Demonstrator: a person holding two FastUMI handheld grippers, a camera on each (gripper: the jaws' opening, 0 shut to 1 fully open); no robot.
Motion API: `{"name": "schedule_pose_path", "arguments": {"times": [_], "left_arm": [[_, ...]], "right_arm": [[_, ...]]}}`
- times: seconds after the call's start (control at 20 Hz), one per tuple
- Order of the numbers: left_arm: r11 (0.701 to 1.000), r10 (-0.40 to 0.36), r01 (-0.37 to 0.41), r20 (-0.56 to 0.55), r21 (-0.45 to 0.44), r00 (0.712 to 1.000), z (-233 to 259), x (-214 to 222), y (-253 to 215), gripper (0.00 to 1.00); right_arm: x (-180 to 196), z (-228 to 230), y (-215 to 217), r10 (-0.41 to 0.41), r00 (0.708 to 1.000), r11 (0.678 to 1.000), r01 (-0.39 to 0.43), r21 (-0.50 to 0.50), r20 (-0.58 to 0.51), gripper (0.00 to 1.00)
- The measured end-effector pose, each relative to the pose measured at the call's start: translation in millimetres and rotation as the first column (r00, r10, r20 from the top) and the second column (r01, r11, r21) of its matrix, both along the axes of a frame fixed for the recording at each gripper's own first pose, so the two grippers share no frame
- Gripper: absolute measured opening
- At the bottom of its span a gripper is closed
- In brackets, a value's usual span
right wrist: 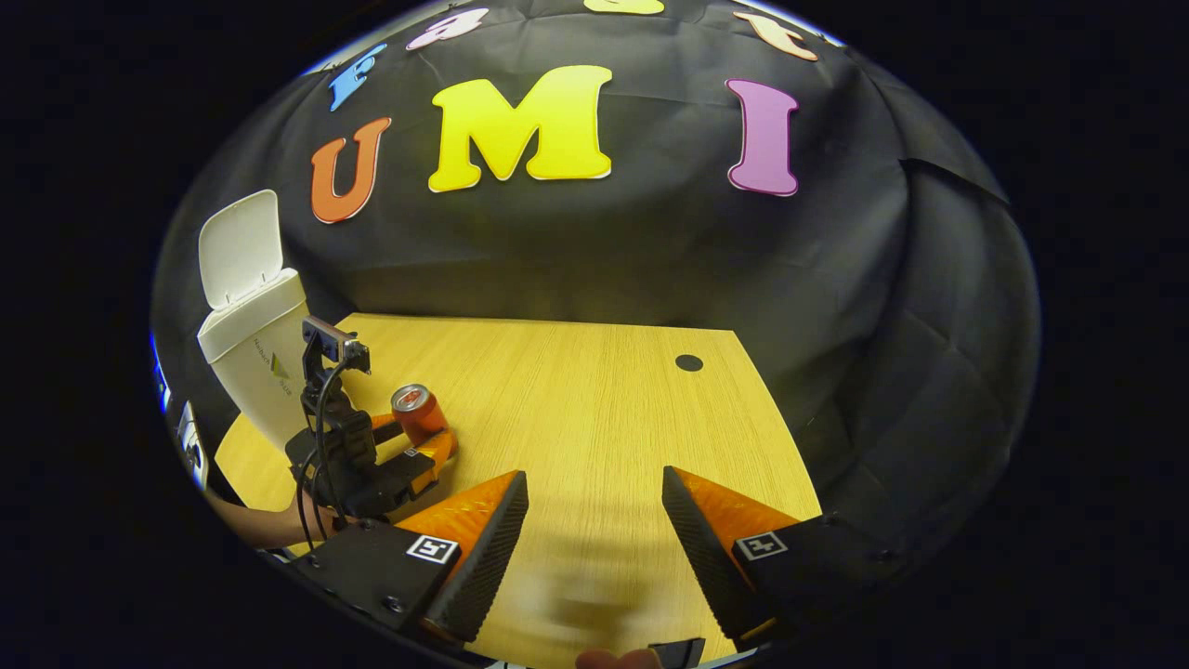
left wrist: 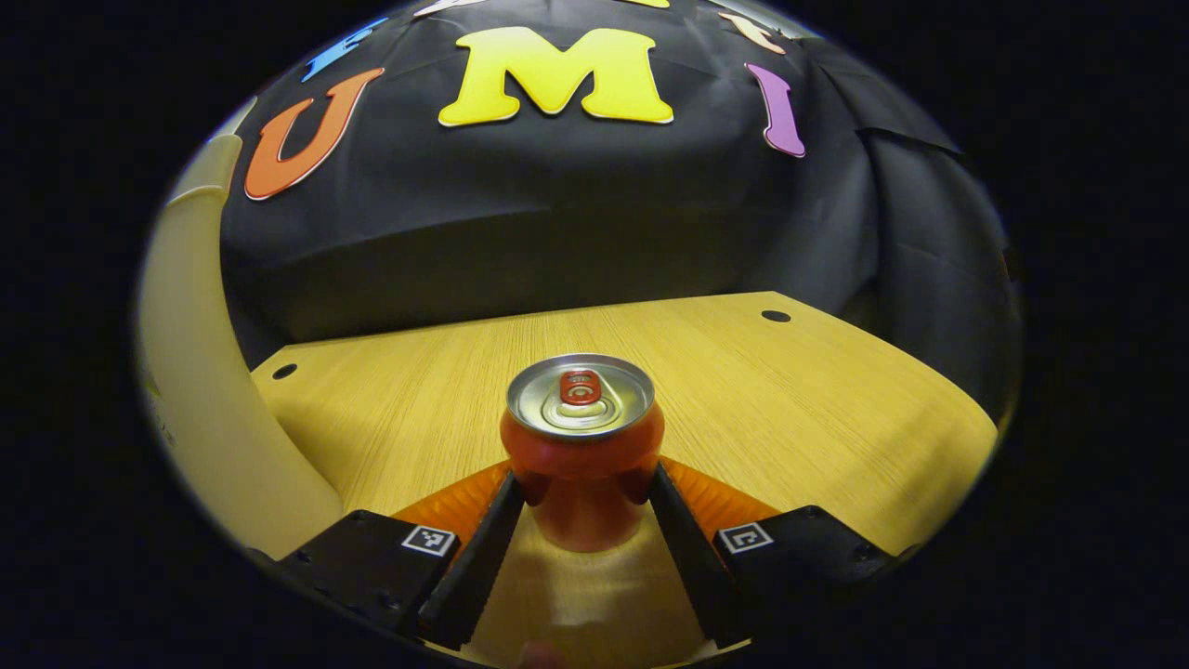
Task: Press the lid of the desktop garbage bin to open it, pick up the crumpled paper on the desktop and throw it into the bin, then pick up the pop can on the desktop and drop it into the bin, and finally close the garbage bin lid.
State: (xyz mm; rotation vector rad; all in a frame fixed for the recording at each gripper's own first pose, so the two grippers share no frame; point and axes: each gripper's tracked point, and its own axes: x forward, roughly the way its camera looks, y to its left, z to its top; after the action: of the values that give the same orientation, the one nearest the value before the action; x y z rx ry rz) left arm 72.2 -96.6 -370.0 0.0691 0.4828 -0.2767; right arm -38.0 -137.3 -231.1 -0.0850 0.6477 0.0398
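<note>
An orange pop can (left wrist: pixel 582 446) with a silver top stands upright between my left gripper's (left wrist: pixel 587 483) fingers, which press on both of its sides. In the right gripper view the same can (right wrist: pixel 415 411) sits in the left gripper (right wrist: pixel 425 439), just right of the white garbage bin (right wrist: pixel 255 362). The bin's lid (right wrist: pixel 240 243) stands open and upright. I cannot tell whether the can rests on the table or hangs just above it. My right gripper (right wrist: pixel 594 520) is open over the near part of the table, with nothing between its fingers.
The wooden table (right wrist: pixel 576 418) has small dark holes (right wrist: pixel 688 362) near its far corners. The bin's pale side (left wrist: pixel 209 400) curves close along the left of the left gripper view. A person's forearm (right wrist: pixel 260 525) holds the left gripper.
</note>
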Motion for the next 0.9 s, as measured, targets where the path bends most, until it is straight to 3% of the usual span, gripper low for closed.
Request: {"name": "schedule_pose_path", "arguments": {"times": [0.3,0.55,0.75,0.9], "left_arm": [[1.000,-0.009,0.009,0.049,-0.004,0.999,47,0,1,0.85],[0.999,0.031,-0.028,0.132,-0.020,0.991,141,-11,6,0.84],[0.992,0.124,-0.128,0.219,0.006,0.968,229,-14,44,0.84],[0.971,0.228,-0.241,0.286,0.009,0.931,282,-10,88,0.84]], "right_arm": [[-1,8,6,0.002,1.000,1.000,-0.002,-0.002,0.018,0.92],[3,30,18,-0.004,0.996,0.999,0.001,0.042,0.084,0.92],[6,50,27,0.032,0.989,0.999,-0.036,0.024,0.143,0.93],[9,59,43,0.067,0.983,0.996,-0.075,0.039,0.168,0.92]]}}
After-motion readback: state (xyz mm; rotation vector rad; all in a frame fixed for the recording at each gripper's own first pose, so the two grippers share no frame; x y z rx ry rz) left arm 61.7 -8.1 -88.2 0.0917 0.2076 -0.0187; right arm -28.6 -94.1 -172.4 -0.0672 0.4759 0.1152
